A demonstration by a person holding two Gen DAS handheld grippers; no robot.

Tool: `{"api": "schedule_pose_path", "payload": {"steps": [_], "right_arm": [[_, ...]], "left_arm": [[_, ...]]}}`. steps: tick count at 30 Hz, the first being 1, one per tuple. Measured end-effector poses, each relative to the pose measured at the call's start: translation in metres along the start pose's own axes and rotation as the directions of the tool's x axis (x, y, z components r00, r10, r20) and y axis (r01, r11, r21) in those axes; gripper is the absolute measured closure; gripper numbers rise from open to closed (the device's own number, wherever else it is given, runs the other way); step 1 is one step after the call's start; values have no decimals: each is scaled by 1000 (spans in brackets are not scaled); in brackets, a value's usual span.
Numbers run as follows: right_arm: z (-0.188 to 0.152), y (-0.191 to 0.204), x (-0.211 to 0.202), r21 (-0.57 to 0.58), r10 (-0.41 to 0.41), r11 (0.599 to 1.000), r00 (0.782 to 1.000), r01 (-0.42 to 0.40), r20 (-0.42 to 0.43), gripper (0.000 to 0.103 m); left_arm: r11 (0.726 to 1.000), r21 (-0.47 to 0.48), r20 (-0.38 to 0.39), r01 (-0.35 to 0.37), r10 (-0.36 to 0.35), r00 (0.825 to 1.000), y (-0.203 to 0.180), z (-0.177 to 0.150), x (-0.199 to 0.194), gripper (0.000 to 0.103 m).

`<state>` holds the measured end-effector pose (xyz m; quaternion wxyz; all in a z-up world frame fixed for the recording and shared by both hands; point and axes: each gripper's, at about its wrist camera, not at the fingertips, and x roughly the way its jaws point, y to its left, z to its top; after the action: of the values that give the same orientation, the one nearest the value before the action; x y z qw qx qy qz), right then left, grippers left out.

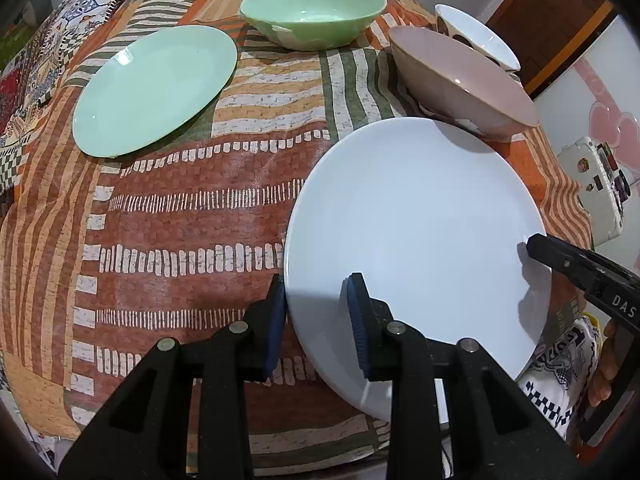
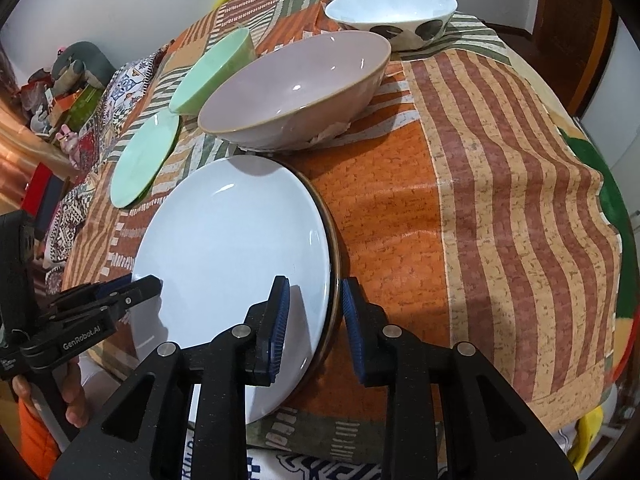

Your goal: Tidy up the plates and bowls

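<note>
Pale blue plate (image 1: 416, 220) between both tools' fingers

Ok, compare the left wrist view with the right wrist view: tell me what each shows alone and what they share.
Only the left wrist view shows the white suitcase with stickers. Only the right wrist view shows a dark-rimmed plate beneath the white plate and the stuffed toys on a shelf. Both show the green plate, green bowl, pink bowl, spotted bowl, and both hand-held grippers straddling the white plate's rim.
</note>
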<state>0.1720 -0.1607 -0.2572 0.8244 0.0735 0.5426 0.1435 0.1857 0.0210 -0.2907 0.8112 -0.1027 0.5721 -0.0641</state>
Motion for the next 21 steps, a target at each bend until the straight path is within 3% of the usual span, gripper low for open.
{"api": "schedule_pose_path", "payload": {"steps": [11,17,19,21], "right_arm": [[11,12,-37,-41,10,999,996,-7,94,70],[21,38,-59,-112,47,993,985,-28,165,67],[27,48,-64,-138,62,990,980,-36,191,58],[32,60,-71,-165,79,985,971,-42,226,55]], "left_arm": [[999,18,150,-47,44,988,10,4,-63,71],[996,36,267,-84,72,961,13,5,-113,63],[995,29,306,-96,83,948,18,6,-129,55],[994,9,348,-106,96,933,25,9,-147,50]]}}
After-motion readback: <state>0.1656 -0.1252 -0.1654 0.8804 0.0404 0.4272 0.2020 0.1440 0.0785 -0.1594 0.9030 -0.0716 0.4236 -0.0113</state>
